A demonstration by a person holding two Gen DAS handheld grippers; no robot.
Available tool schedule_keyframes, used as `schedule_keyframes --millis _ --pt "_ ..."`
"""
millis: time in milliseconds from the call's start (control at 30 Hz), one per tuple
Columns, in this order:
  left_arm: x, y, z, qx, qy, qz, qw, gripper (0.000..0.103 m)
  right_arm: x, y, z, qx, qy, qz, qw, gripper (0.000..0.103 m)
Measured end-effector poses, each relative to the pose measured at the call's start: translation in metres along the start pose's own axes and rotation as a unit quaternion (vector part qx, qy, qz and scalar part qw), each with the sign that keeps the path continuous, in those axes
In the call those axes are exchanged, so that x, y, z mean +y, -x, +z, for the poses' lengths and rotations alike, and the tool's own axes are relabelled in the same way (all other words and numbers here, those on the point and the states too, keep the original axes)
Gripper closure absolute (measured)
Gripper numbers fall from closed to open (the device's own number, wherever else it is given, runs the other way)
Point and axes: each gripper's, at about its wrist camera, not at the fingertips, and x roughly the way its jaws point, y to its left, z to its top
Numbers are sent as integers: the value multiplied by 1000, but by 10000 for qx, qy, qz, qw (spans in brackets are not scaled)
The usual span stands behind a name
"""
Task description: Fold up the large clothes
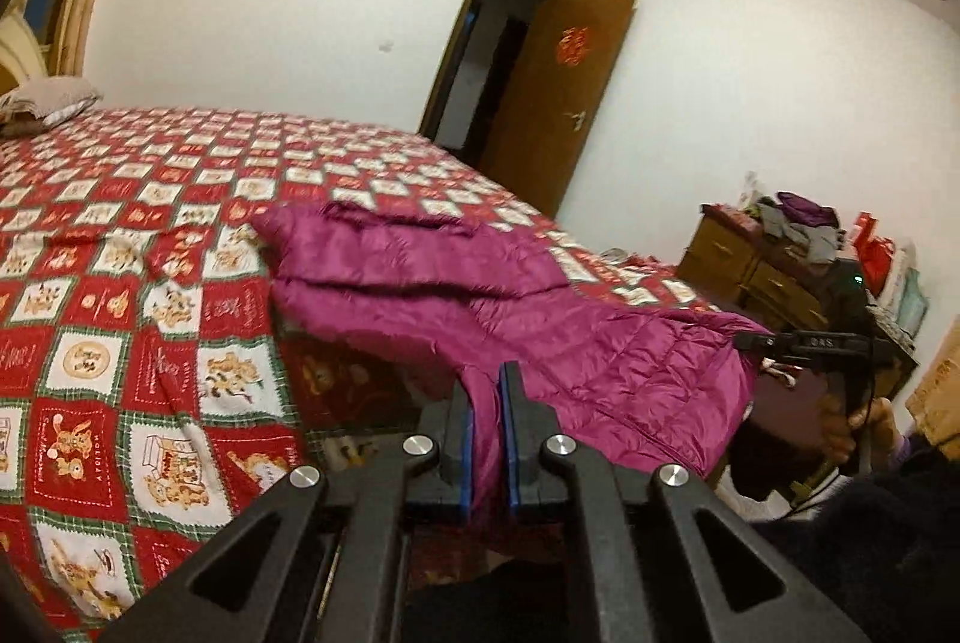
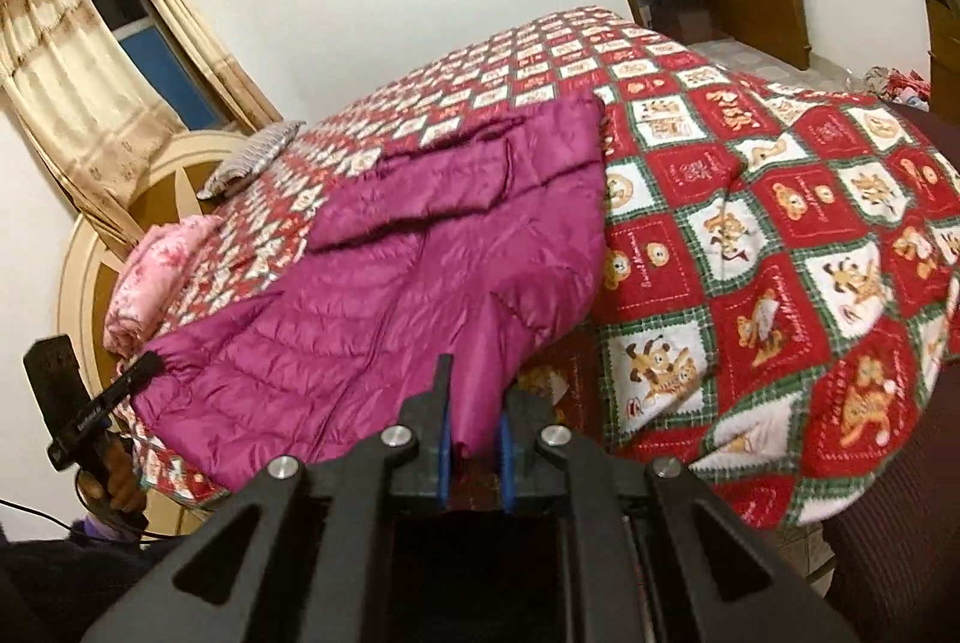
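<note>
Gripping hem of purple down jacket [image 1: 600, 337]: left hand-held gripper [image 1: 486, 421] and right hand-held gripper [image 2: 474, 439] both clamped on fabric. Jacket half on bed [image 1: 120, 283], near edge lifted. Risk: slick shell slips from pads; folded sleeve could slide loose, fold skews.

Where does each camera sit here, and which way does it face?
Left wrist: on the left tongs, facing across the bed to the door; the right hand shows.
Right wrist: on the right tongs, facing the headboard and window; the left hand shows.
Shared: the purple jacket, pinched at its hem by both tongs.
</note>
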Motion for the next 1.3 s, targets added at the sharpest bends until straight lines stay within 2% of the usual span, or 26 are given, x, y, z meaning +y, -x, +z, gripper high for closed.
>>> schedule_keyframes --millis 200,300,367,400,433,500,533,567,633,700,733,767,833,867,967,1000,1033,1067,1100,1133,1233,1300 --pt "-14 29 11 -289 -153 -304 9990 96 -3 29 0 -135 -151 60 9998 88" --pt "-8 43 29 -748 -71 -478 9960 96 -7 37 11 -254 -324 87 9991 88" --pt "6 49 45 -1198 161 -596 9909 96 -10 38 19 -347 -427 249 9982 88" --pt "11 47 49 -1259 214 -524 9904 96 -11 35 24 -370 -471 320 9977 88" --pt "17 41 56 -1229 225 -248 9919 96 -11 32 28 -363 -488 355 9975 88" --pt "28 23 63 -906 264 336 9950 96 -9 19 38 -248 -442 307 9982 88" --pt "36 10 63 -559 350 552 9963 96 -7 16 40 -182 -409 296 9986 88" --pt "41 0 61 -278 418 613 9969 96 -6 13 42 -132 -372 296 9988 88" --pt "51 -27 48 528 557 859 9933 96 -3 8 44 -81 -256 238 9994 88" --pt "57 -49 25 1276 656 1068 9839 96 -3 3 44 -58 -231 259 9994 88" --pt "62 -58 10 1626 785 1034 9781 96 -4 2 43 -45 -234 283 9993 88" --pt "64 -62 -1 1849 922 956 9738 96 -6 -1 41 -9 -246 292 9993 88" --pt "75 -75 -30 2376 1512 595 9577 96 -9 -6 39 70 -298 283 9991 88" --pt "81 -79 -43 2530 1818 483 9490 96 -12 -9 37 124 -355 286 9989 88" --pt "82 -81 -66 2716 2287 303 9344 94 -18 -9 33 172 -434 309 9984 88" --pt "80 -82 -72 2809 2341 296 9303 87 -19 -8 31 154 -447 316 9984 88" --pt "77 -83 -78 2891 2344 306 9277 70 -20 -7 31 144 -457 322 9983 88" --pt "75 -82 -82 2906 2383 305 9262 59 -20 -5 29 131 -471 330 9983 88" --pt "73 -81 -84 2878 2433 305 9258 40 -21 -4 27 124 -486 336 9982 88" --pt "72 -81 -87 2826 2518 320 9250 30 -22 -5 27 123 -499 335 9981 88" --pt "73 -85 -92 2976 2693 324 9153 29 -23 -5 23 121 -541 336 9979 88" --pt "72 -89 -97 3090 2690 451 9111 29 -24 -3 21 104 -565 355 9977 88"
